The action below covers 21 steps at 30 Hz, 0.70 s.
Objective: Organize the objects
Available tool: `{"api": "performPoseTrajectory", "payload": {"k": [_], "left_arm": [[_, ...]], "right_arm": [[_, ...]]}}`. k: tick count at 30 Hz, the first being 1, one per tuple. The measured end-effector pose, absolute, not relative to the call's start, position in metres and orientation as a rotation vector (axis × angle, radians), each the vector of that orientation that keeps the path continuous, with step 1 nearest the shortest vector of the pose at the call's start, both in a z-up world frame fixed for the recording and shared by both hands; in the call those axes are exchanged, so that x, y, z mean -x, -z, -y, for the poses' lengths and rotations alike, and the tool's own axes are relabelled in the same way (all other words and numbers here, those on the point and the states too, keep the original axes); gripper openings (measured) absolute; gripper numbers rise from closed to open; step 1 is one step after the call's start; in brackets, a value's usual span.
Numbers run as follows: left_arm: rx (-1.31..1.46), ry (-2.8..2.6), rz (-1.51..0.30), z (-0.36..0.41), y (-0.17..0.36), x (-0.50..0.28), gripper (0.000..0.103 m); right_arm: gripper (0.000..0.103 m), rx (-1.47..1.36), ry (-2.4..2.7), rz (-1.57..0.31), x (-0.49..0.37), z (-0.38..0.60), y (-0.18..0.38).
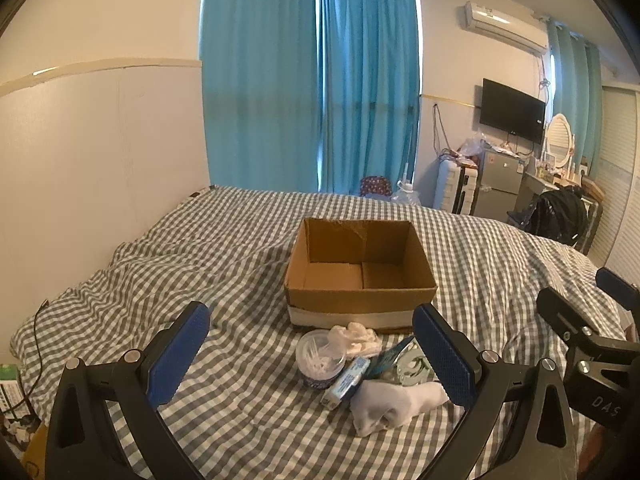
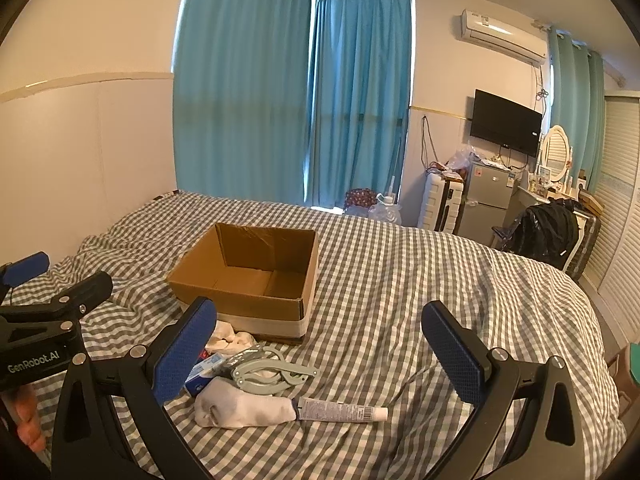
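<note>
Grey-and-white checked bedding [image 1: 168, 264] covers the bed that carries all task items. I see an open brown cardboard box [image 1: 360, 276] at mid-bed, with nothing visible inside it.

Just in front of the box lies a cluster: a crumpled white cloth [image 1: 358, 336], a clear round tub of cotton swabs [image 1: 320, 362], a small blue-and-white carton [image 1: 347, 380], a grey-green folding hanger [image 2: 268, 374], a rolled white sock [image 2: 244, 406] and a white tube with a printed label [image 2: 344, 414] touching the sock.

I hold the left gripper [image 1: 312, 360] level above the cluster, pointing at the box, jaws wide apart and holding nothing. I hold the right gripper [image 2: 320, 352] beside it, pointing the same way, jaws wide apart over the hanger and tube, also holding nothing.
</note>
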<state>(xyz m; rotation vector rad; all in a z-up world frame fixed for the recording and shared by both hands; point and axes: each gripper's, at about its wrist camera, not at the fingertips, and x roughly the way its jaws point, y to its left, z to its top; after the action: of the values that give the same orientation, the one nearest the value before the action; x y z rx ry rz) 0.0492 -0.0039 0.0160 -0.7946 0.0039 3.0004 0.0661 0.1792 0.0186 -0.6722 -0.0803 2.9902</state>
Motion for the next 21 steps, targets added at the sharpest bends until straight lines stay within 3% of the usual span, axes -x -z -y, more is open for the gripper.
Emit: {"api": "performPoseTrajectory", "payload": {"k": [21], "left_arm": [[0.769,-3.015,0.025,0.016,-0.028,-0.079,0.103]], "right_arm": [[0.103,0.617,-3.016,0.117,-0.101,-0.156,-0.046]]}}
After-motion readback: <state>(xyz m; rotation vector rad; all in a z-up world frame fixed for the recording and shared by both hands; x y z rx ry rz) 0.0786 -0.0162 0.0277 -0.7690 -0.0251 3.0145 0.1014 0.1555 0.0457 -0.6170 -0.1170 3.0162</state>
